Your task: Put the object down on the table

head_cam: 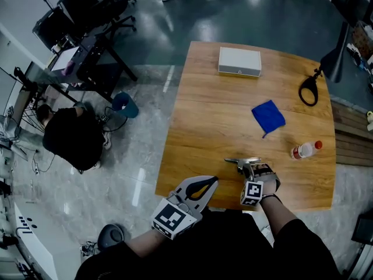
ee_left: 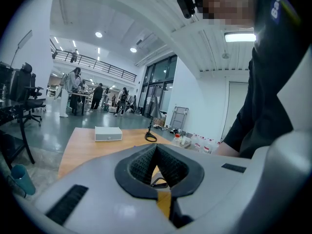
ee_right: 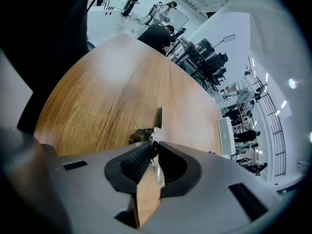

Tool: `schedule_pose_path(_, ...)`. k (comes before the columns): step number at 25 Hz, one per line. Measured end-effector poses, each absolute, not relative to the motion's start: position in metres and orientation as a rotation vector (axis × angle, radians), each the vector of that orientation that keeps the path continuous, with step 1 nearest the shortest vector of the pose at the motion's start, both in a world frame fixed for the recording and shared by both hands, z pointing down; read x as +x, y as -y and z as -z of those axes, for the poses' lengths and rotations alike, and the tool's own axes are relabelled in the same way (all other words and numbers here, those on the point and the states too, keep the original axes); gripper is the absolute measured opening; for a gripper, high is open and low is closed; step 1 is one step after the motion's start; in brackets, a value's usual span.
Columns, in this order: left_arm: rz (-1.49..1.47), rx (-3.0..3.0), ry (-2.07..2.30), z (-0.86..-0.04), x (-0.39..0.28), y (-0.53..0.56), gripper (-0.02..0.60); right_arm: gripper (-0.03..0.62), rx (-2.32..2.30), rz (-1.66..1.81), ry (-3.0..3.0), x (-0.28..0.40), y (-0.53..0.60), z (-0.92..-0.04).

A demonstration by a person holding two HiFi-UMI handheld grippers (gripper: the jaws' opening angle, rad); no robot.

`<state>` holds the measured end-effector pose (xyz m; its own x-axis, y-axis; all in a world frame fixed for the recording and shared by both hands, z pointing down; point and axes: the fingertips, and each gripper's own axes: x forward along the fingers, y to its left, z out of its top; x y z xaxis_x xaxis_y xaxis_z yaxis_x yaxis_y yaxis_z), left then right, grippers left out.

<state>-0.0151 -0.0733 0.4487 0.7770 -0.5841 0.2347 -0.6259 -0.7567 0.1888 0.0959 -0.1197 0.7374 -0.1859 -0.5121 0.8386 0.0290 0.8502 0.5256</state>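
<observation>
A small silvery metal tool (head_cam: 242,161) lies on the wooden table (head_cam: 221,133) near its front edge. My right gripper (head_cam: 247,168) sits low over it. In the right gripper view the tool (ee_right: 145,131) rests on the wood, and its thin strip runs back between the jaws of the right gripper (ee_right: 153,146). The jaws stand slightly apart, with a sliver of table showing beside the strip. My left gripper (head_cam: 201,188) hovers off the table's front edge. In its own view the left gripper (ee_left: 156,148) is shut with nothing in it.
Farther back on the table are a white box (head_cam: 239,61), a blue cloth (head_cam: 268,116), a plastic bottle (head_cam: 305,150) and a black looped tool (head_cam: 308,90). On the floor to the left are a crouching person (head_cam: 73,136) and a teal bin (head_cam: 123,104).
</observation>
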Motion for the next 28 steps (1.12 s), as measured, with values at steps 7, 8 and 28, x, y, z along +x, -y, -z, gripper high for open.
schedule_pose_path(7,-0.224,2.729,0.920,-0.449,-0.026,0.072,0.002,0.053,0.330,0.440,1.641,0.100,0.111,-0.742)
schedule_pose_path(8,-0.219,2.729,0.918,-0.448,-0.028,0.072,0.002,0.063,0.332,0.424,1.644,0.100,0.110,-0.742)
schedule_pose_path(28,-0.093,2.805,0.807,-0.423,-0.011,0.080,0.002,0.135,0.931,-0.436,2.490,0.062,0.089,-0.538)
